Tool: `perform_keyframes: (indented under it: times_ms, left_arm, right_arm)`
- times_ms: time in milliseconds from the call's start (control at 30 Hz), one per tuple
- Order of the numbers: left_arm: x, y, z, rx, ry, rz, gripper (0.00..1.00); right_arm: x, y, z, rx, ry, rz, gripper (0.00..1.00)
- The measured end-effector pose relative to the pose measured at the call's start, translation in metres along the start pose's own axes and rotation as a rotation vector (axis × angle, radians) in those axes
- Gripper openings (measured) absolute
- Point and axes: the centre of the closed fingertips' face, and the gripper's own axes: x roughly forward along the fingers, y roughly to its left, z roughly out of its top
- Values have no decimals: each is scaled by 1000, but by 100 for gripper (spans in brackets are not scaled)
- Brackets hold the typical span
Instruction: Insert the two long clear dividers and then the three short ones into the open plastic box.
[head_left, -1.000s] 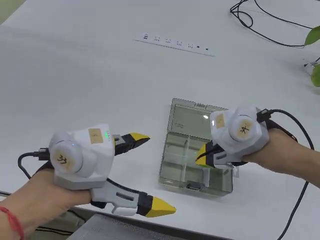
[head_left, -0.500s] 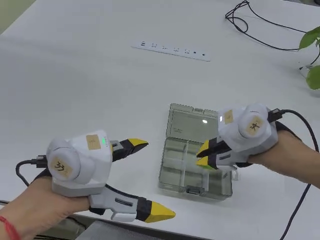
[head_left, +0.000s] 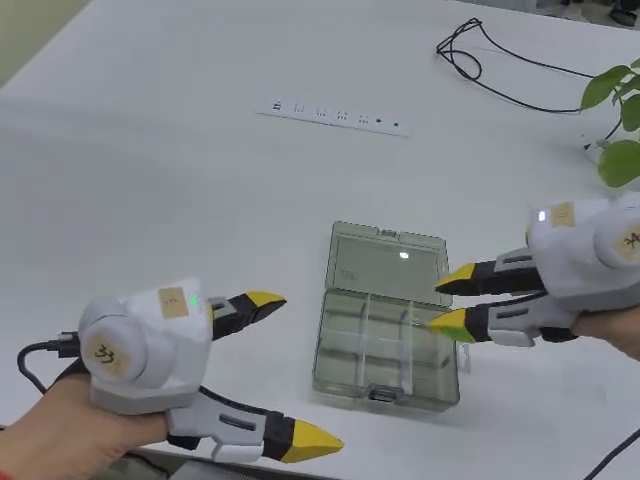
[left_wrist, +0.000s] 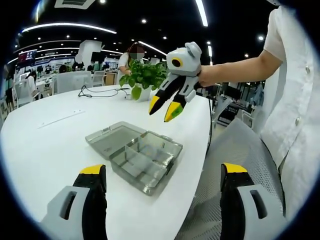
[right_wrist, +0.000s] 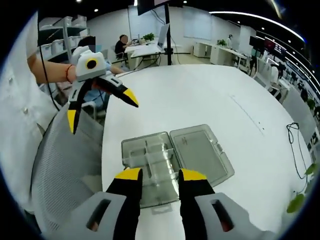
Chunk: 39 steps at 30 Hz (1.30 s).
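White table (head_left: 150, 130) | plastic box (head_left: 390, 265) open | left hand-held gripper (head_left: 302, 369) sticker "33"

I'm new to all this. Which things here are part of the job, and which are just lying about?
Part of the job:
- open plastic box
- clear dividers standing inside it
- left gripper, open
- right gripper, open

Just lying about:
- power strip
- black cable
- plant
- mesh chair
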Motion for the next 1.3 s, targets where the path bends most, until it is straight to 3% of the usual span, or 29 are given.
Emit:
perform_keyframes:
  times_ms: [167, 600, 1100, 1233, 1300]
  left_arm:
    - [-1, 1, 1, 0, -1, 1, 98]
    - [-4, 0, 1, -3, 6, 0, 100]
    - [-4, 2, 1, -6, 14, 0, 100]
    - [-4, 3, 1, -8, 16, 0, 100]
    - [-4, 3, 0, -9, 20, 2, 100]
  right_arm:
    - [-16, 0, -3, 34, -26, -18, 40]
    - [-46, 1, -34, 71, 7, -46, 59]
    - [-68, -14, -118, 68, 206, -62, 60]
    - [-71, -18, -147, 15, 314, -42, 60]
    - [-71, -21, -157, -7, 341, -40, 60]
